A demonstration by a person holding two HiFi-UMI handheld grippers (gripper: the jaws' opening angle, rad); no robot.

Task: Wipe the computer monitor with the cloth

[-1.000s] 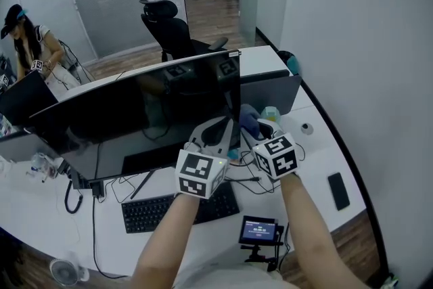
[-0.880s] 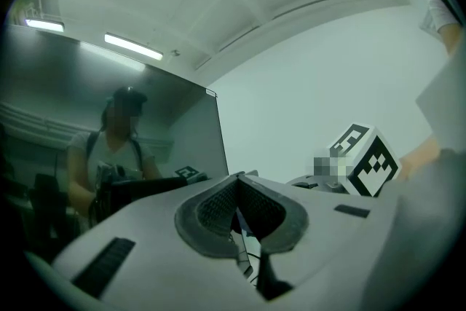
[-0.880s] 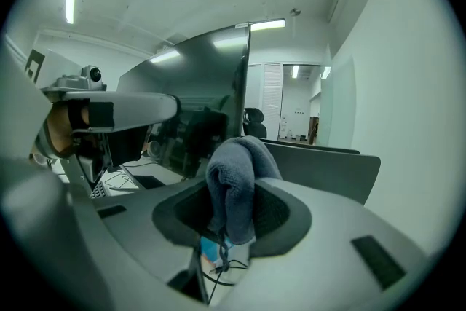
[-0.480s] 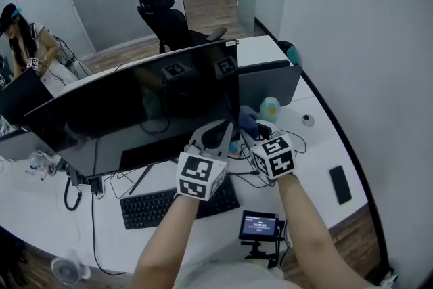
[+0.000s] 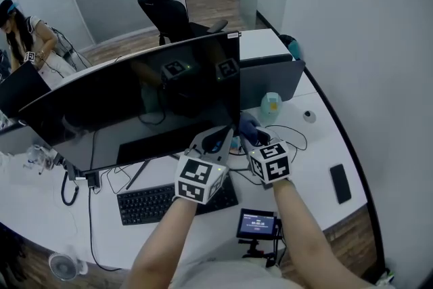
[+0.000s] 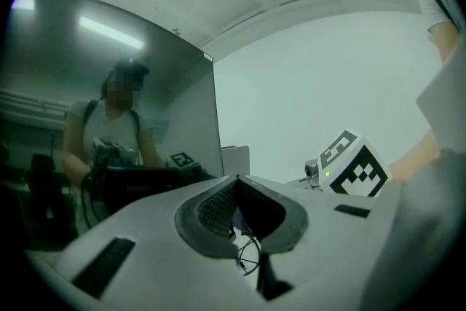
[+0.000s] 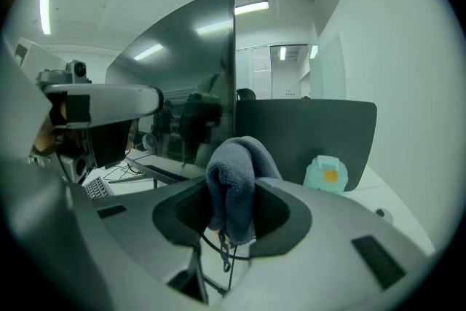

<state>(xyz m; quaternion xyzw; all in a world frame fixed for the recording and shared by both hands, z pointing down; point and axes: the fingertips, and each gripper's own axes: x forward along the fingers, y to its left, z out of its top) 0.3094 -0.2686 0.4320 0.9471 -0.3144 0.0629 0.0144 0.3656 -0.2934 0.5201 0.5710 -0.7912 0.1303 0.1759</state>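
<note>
Cloth, grey-blue, clamped between the jaws of the right hand-held gripper, beside the lower right corner of the computer monitor, toward the worktop's right edge. Left hand-held gripper: jaws together, empty.

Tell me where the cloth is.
In the right gripper view, the cloth is clamped in the right tool, beside the monitor's lower right corner.
</note>
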